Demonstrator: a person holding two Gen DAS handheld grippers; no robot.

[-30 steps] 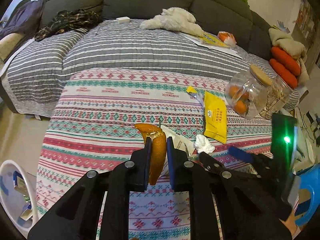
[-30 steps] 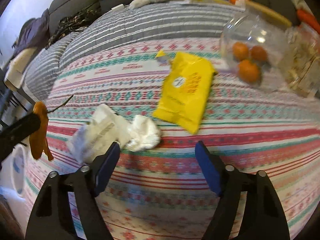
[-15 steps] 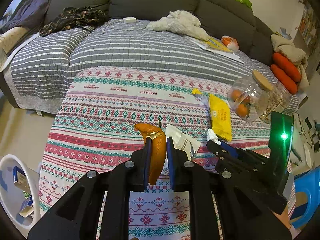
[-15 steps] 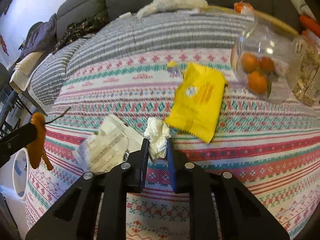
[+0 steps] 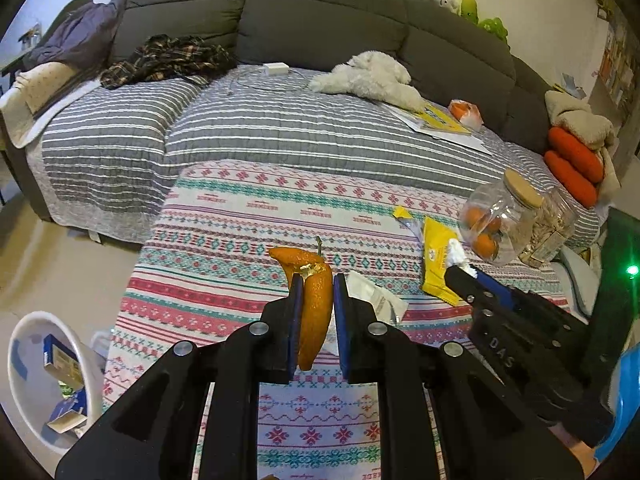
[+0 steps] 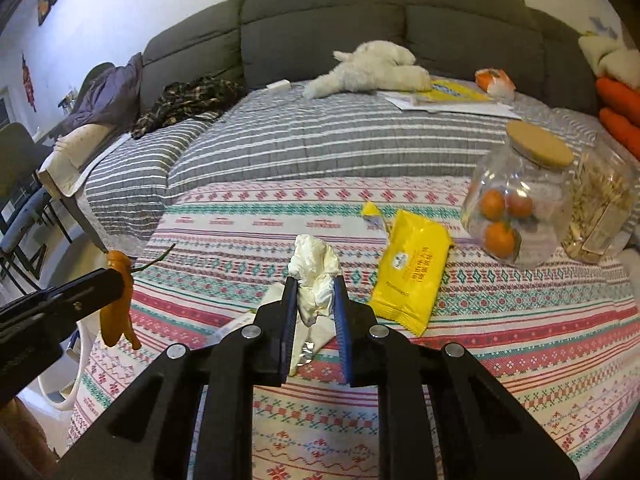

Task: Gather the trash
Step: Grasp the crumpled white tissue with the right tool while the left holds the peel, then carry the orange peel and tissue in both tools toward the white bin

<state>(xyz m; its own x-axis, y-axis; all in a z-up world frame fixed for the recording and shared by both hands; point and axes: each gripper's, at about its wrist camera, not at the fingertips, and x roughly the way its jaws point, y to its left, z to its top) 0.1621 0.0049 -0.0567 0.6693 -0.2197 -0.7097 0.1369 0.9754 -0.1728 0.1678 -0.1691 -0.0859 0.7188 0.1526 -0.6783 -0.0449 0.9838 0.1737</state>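
My left gripper (image 5: 314,280) is shut on an orange peel (image 5: 314,312) and holds it above the patterned blanket (image 5: 240,232). The peel also shows in the right wrist view (image 6: 118,300). My right gripper (image 6: 316,280) is shut on a crumpled white tissue (image 6: 314,276), lifted off the blanket; it shows in the left wrist view (image 5: 456,252). A white wrapper (image 5: 374,294) lies under the grippers. A yellow packet (image 6: 412,268) and a small yellow scrap (image 6: 370,210) lie to the right. A white bin (image 5: 44,376) with trash in it stands on the floor at lower left.
A clear jar of oranges (image 6: 512,204) and a jar of snacks (image 6: 600,208) lie at the right. The grey sofa (image 5: 320,24) behind holds a white plush toy (image 5: 372,78), a plaid garment (image 5: 168,58), papers (image 5: 440,122) and orange cushions (image 5: 572,160).
My right gripper closed on the white tissue and lifted it off the blanket. Both grippers rose and drew back; the left one kept holding the orange peel.
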